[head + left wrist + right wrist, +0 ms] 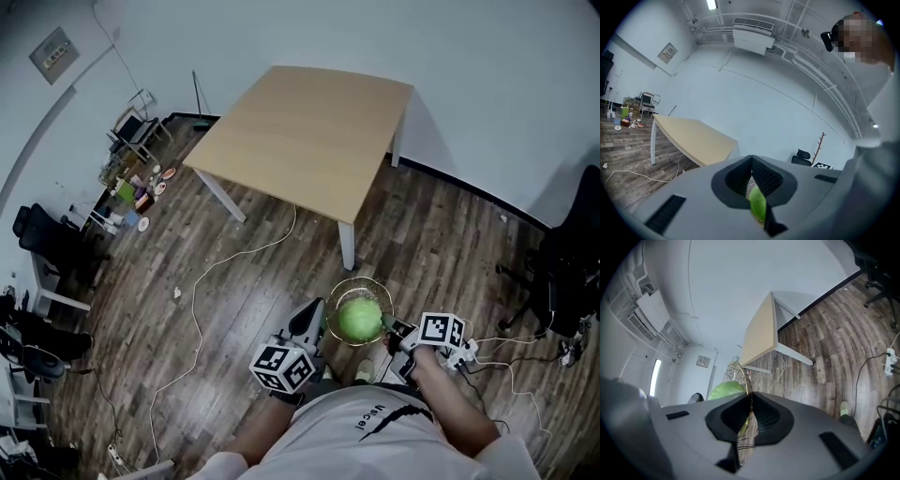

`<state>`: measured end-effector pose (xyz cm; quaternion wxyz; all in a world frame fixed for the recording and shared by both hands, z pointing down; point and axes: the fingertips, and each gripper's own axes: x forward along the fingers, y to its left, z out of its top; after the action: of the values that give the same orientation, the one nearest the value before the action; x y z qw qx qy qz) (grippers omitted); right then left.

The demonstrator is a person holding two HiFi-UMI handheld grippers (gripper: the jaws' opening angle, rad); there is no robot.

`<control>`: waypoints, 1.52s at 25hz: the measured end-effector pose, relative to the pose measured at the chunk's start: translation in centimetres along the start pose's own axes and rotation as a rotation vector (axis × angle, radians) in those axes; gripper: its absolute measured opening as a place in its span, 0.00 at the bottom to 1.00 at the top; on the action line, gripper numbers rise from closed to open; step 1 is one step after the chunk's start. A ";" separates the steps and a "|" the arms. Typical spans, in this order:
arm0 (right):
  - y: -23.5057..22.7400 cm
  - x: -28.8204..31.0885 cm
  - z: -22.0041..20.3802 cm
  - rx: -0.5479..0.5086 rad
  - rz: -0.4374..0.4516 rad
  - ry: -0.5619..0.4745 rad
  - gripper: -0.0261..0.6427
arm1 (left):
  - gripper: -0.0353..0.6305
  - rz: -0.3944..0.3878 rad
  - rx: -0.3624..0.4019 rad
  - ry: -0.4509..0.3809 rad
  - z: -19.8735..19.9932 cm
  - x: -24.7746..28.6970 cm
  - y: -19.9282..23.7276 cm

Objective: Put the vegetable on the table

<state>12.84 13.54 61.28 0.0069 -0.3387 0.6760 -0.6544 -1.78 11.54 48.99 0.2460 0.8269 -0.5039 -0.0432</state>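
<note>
Person's white shirt lies closest; just ahead, the left hand-held gripper and right hand-held gripper each pinch opposite rims of a wire basket, jaws nearly closed. It holds the green vegetable above the floor, apart from the desk

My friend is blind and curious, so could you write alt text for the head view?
A round green vegetable sits in a wire basket, gripped at its rim by the left tool and right tool. A light wooden table stands ahead.
</note>
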 end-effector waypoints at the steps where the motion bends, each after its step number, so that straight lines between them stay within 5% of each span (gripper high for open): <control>1: -0.1 0.0 0.2 0.003 0.000 0.005 0.08 | 0.07 0.006 0.000 -0.003 0.0 0.1 -0.1; 16: -1.9 3.8 2.1 0.063 -0.036 0.057 0.08 | 0.07 0.050 -0.003 0.005 -0.2 2.8 3.1; 38: 5.7 21.9 11.4 0.137 -0.047 -0.076 0.08 | 0.07 -0.077 0.043 0.032 10.9 12.2 21.0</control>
<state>-1.41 -7.24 64.10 0.0401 -0.3777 0.6209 -0.6857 -16.37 -10.61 51.04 0.2343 0.8514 -0.4684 -0.0284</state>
